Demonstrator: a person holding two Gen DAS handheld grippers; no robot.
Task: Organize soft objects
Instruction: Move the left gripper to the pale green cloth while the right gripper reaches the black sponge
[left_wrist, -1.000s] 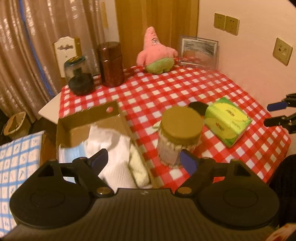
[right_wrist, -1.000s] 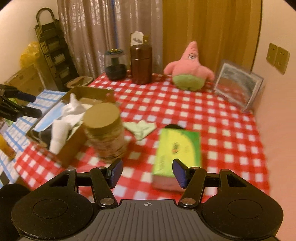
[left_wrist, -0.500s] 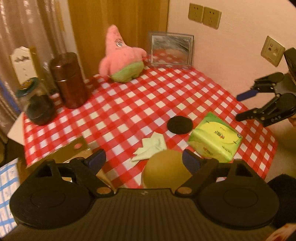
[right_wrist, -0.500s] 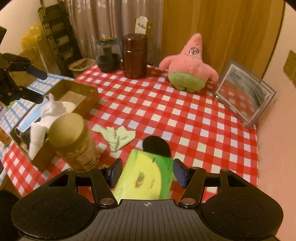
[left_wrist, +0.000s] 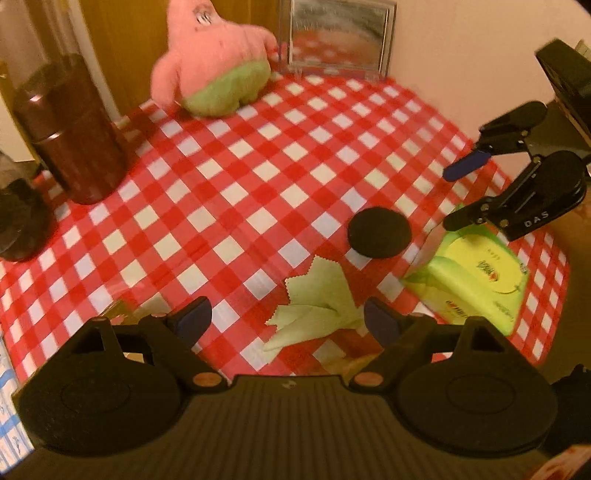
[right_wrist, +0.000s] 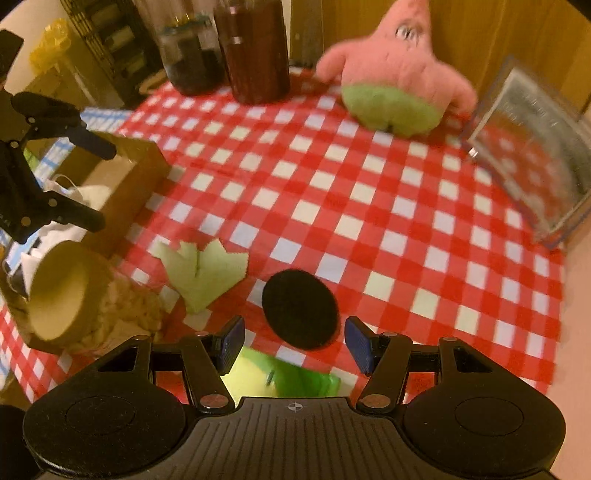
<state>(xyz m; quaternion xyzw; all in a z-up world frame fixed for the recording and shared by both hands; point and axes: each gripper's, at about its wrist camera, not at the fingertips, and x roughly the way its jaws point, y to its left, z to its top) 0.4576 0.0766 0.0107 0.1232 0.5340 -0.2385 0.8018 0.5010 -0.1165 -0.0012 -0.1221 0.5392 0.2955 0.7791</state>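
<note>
Green cloth (left_wrist: 314, 308) lay between the spread left gripper (left_wrist: 286, 319) fingers.
Right gripper (right_wrist: 293, 341), also spread, hovered near the black pad (right_wrist: 300, 308); both might collide.

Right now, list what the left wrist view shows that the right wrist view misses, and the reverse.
Only the left wrist view shows the tissue pack whole, with the open right gripper above it. Only the right wrist view shows the cardboard box, the white cloth inside, the capped jar and the open left gripper. Both show the pink plush, green cloth, black disc, brown canister and mirror.
</note>
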